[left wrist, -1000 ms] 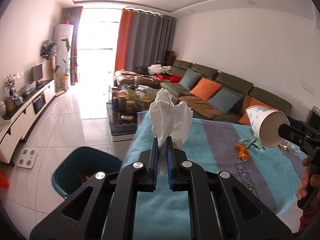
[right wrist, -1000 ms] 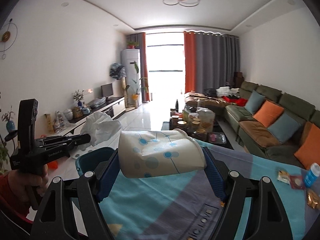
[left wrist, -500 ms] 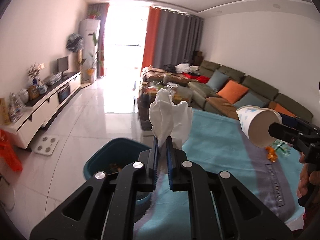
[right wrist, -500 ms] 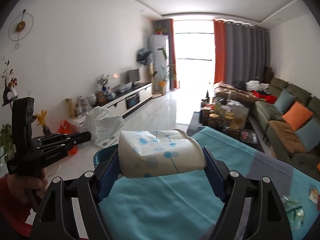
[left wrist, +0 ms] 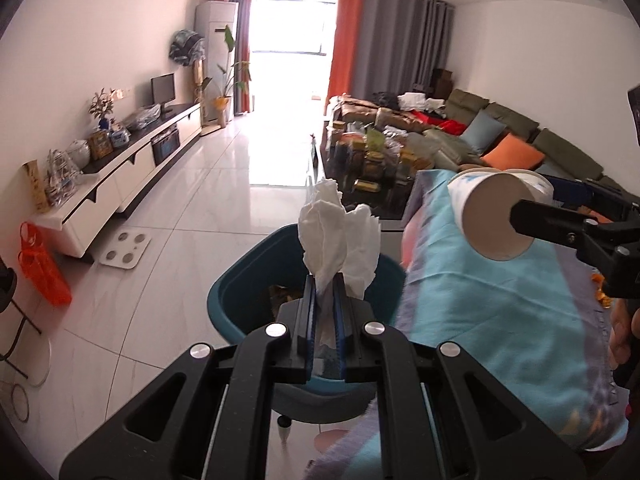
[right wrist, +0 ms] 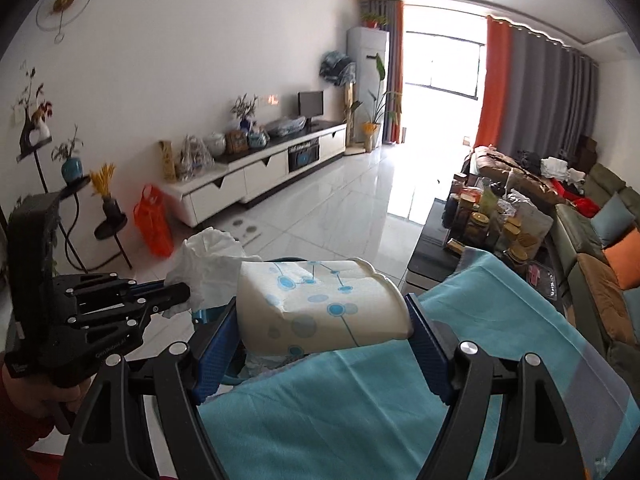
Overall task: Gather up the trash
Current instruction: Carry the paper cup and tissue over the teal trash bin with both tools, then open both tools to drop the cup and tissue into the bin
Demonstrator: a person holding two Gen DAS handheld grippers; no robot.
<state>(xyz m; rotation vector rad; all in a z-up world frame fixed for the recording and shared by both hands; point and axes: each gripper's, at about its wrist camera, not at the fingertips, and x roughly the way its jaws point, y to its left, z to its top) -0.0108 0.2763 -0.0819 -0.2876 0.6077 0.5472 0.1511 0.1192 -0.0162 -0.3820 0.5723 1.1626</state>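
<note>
Left wrist view: the left gripper (left wrist: 324, 292) points forward and downward, its jaws drawn narrow and clamped on a crumpled white tissue (left wrist: 340, 236) that stands up from between the blue pads. Directly beyond the tissue, on the tiled floor (left wrist: 200, 240), sits a teal trash bin (left wrist: 236, 300) with some dark refuse visible inside; the bin stands just beside the near left edge of the table (left wrist: 500, 312), which is covered by a turquoise cloth with a grey band.

At the right of the same view the right gripper (left wrist: 532, 220) reaches in from the side, roughly level with the tissue, holding a white paper cup (left wrist: 496, 216) on its side, with the base facing the camera. Part of the person's right hand (left wrist: 620, 336) shows at the frame edge, wrapped around the handle.

Right wrist view: the right gripper (right wrist: 320, 320) holds its jaws wide, the pads pressing the base and the rim of the paper cup (right wrist: 320, 304), which lies horizontally between them and is dented on its wall, printed with blue dots and lines. The cup hangs above the table's left edge, the teal bin (right wrist: 208, 314) partly hidden below it. The left gripper (right wrist: 180, 292) appears at the left, level with the cup, with the tissue (right wrist: 208, 268) projecting from its tip just beside the cup's base. The person's left hand (right wrist: 36, 396) grips the handle from below, a red sleeve (right wrist: 24, 440) beneath it.
</note>
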